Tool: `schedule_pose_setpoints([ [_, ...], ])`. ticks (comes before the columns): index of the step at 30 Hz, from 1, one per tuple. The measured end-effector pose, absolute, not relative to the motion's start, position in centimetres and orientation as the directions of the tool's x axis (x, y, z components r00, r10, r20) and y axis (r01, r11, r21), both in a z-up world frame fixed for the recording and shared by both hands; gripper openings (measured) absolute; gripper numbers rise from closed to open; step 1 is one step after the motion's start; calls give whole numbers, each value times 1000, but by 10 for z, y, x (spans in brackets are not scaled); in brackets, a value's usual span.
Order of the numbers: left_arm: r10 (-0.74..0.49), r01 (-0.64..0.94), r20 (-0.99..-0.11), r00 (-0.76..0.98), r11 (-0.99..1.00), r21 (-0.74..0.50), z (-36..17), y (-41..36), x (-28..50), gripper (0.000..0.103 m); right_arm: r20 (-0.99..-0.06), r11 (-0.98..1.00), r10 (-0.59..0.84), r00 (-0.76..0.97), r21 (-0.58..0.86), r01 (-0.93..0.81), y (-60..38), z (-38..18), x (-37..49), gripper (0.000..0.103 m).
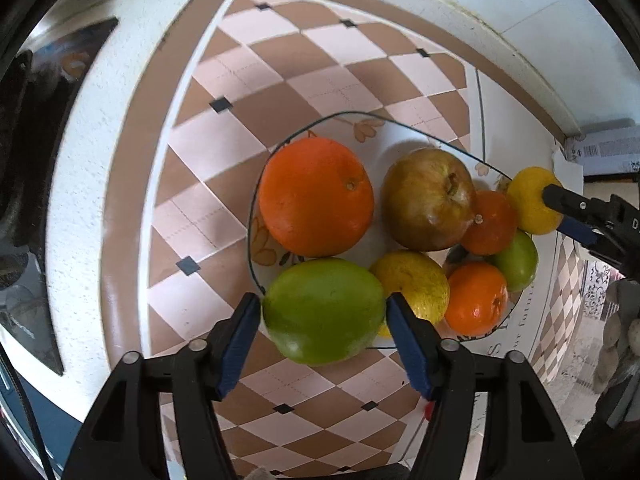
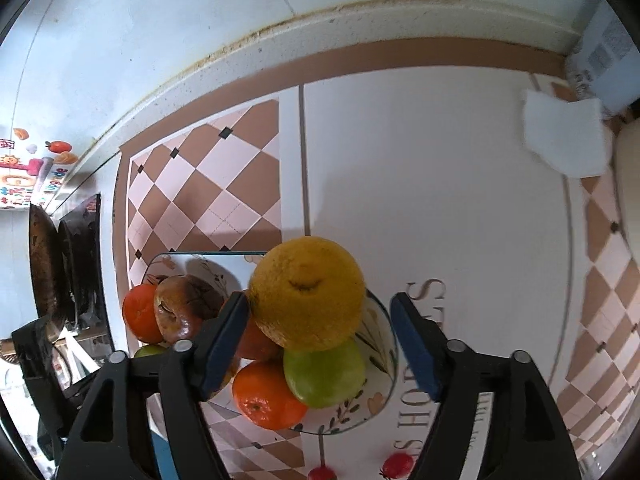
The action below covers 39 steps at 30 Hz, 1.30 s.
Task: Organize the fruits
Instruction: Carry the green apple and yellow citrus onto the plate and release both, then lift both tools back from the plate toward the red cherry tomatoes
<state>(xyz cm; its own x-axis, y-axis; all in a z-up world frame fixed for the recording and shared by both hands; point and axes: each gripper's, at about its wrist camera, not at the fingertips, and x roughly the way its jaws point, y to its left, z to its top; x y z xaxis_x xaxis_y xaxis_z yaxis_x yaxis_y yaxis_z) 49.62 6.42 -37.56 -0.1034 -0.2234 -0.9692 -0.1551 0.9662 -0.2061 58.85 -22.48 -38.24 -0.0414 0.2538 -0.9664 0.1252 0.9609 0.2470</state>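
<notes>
A glass plate (image 1: 256,236) with a flower print holds several fruits: a big orange (image 1: 316,200), a brown apple (image 1: 428,200), small oranges, a yellow pear (image 1: 412,280) and a green fruit (image 1: 516,260). My left gripper (image 1: 322,312) is shut on a large green apple (image 1: 322,312) at the plate's near edge. My right gripper (image 2: 320,320) stands open around a yellow citrus (image 2: 308,292) that lies on top of the pile; its left pad touches it, the right pad is apart. In the left wrist view the citrus (image 1: 530,200) is at the plate's far right edge.
The plate (image 2: 384,360) sits on a checkered brown and pink mat (image 1: 280,80). A white wall runs behind the counter. A dark pan (image 2: 44,276) stands at the left. A white folded cloth (image 2: 564,136) and a box (image 2: 608,60) lie at the far right.
</notes>
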Motion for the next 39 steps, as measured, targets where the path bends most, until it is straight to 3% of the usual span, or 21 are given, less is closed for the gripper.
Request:
schedule_pose_setpoints([
  [2,-206,-139,-975,-85,971,-193,-367,63,496,83,-977,972,215,-9,213,100,-224,-369,581,90],
  [4,-188,-125,-980,-69,976,-178,-358,63,497,88,-982,978,188,4,188,86,-221,-359,573,90],
  [14,-51,-40,-998,40,998,-53,-319,61,479,88,-993,997,49,110,56,58,-198,-312,498,92],
  [22,-6,-1,-994,111,1000,-6,-296,57,444,88,-987,998,28,159,37,57,-178,-283,439,92],
  [39,-68,51,-950,305,997,-55,-203,40,369,88,-944,996,29,328,53,65,-168,-184,352,92],
])
